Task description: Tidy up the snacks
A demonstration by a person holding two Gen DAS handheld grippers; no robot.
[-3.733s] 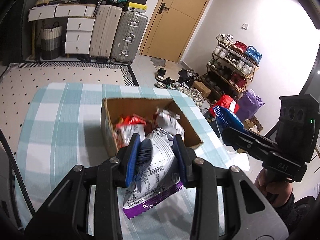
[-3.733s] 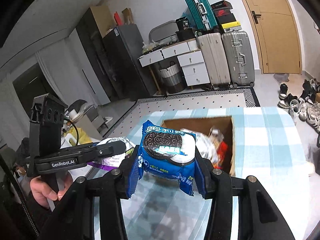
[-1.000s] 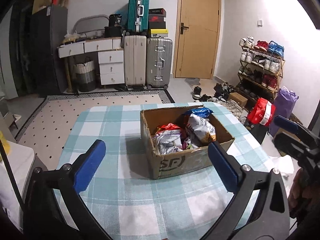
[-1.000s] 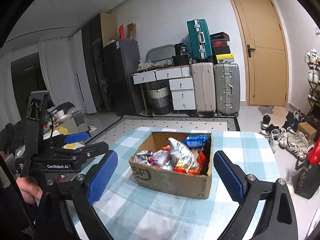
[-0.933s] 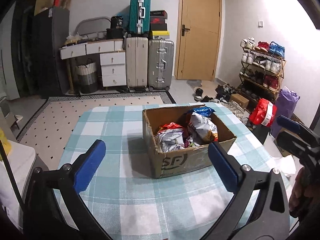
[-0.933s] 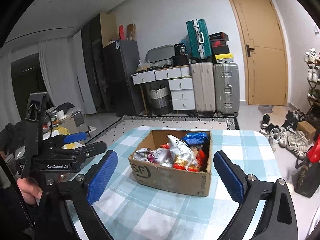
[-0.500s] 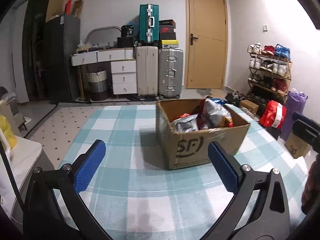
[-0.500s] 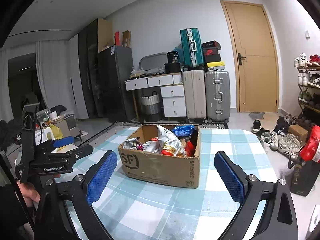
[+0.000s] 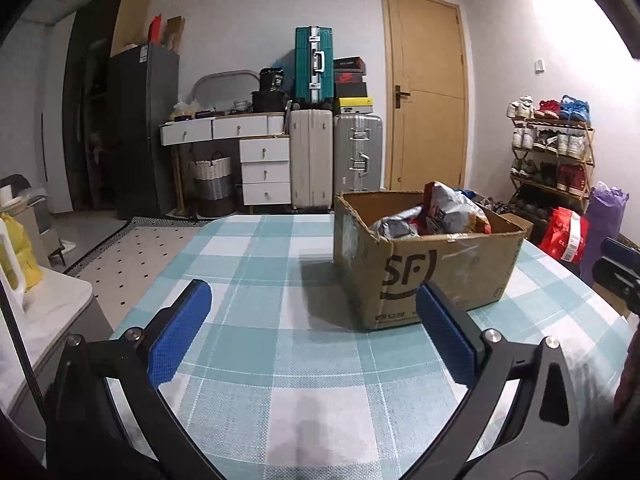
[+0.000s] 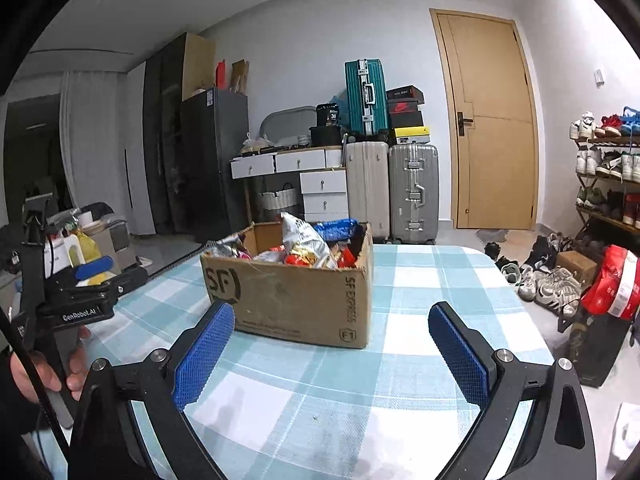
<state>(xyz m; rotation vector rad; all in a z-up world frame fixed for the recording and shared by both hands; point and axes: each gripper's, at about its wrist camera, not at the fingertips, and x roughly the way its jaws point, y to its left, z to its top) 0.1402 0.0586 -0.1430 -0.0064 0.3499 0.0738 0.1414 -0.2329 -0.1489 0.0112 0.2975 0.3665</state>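
Observation:
A brown cardboard box (image 9: 436, 276) (image 10: 296, 300) marked SF stands on the checked tablecloth. Several snack bags (image 9: 448, 212) (image 10: 304, 244) stick up out of it, silver, red and blue. My left gripper (image 9: 316, 324) is open and empty, low over the cloth, short of the box's left front corner. My right gripper (image 10: 332, 344) is open and empty too, near the box's front right corner. In the right wrist view the left gripper (image 10: 92, 276) shows at the far left, held by a hand (image 10: 44, 372).
The table (image 9: 304, 392) (image 10: 440, 292) carries a teal and white checked cloth. Right of it on the floor stand a red bag (image 10: 612, 284), shoes (image 10: 548, 280) and a shoe rack (image 9: 556, 160). Suitcases (image 10: 388, 188) and drawers stand at the back wall.
Both grippers, open and empty throughout the last second, sank lower towards the table, so the box now shows more from the side. Earlier each held a snack packet; those now lie in the box.

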